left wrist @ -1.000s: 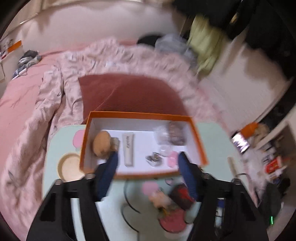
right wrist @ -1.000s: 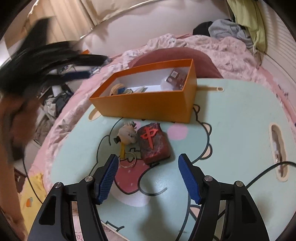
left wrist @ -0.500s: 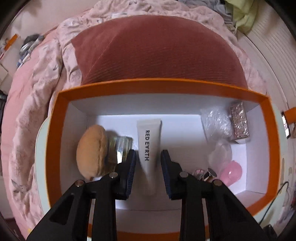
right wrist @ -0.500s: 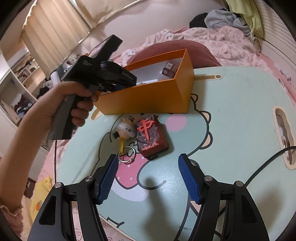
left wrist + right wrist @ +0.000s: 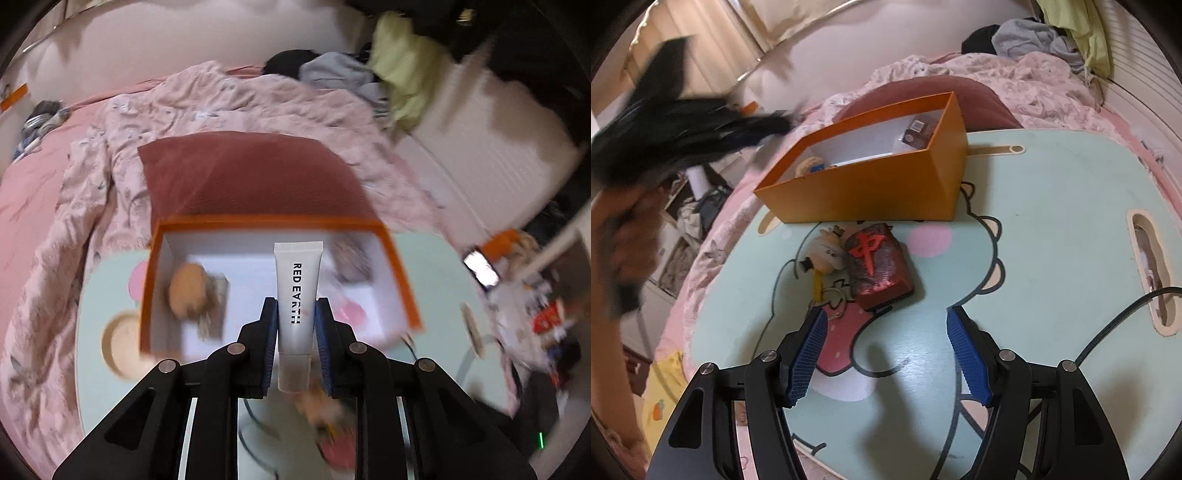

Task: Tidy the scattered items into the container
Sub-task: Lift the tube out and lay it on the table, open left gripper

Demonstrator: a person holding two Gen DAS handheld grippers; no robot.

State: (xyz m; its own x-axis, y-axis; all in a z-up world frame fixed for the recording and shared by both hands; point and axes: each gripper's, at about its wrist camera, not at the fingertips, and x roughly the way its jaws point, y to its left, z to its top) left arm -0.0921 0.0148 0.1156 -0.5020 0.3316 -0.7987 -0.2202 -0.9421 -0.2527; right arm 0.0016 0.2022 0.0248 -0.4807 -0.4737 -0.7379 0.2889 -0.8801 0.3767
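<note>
L gripper (image 5: 295, 314): clamped on white tube (image 5: 297, 291), held above orange box (image 5: 400, 284).
R gripper (image 5: 886, 350): jaws apart, empty, low over desk (image 5: 1052, 221).
Risk: tube is soft and held near its middle, so it may slip or get squeezed.
Still out: red pouch (image 5: 879, 266), keychain toy (image 5: 827, 251), touching, just before the box.
In way: cable (image 5: 1115, 321) by R gripper.

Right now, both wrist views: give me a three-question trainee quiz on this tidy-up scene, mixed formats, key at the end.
1. True or false: the left gripper is shut on the white tube.
2. Which lies on the table outside the orange box? A) red mahjong-tile plush B) tan puff C) white tube
3. Fill in: the right gripper is ____ and holds nothing.

Key: 1 true; 2 A; 3 open
</note>
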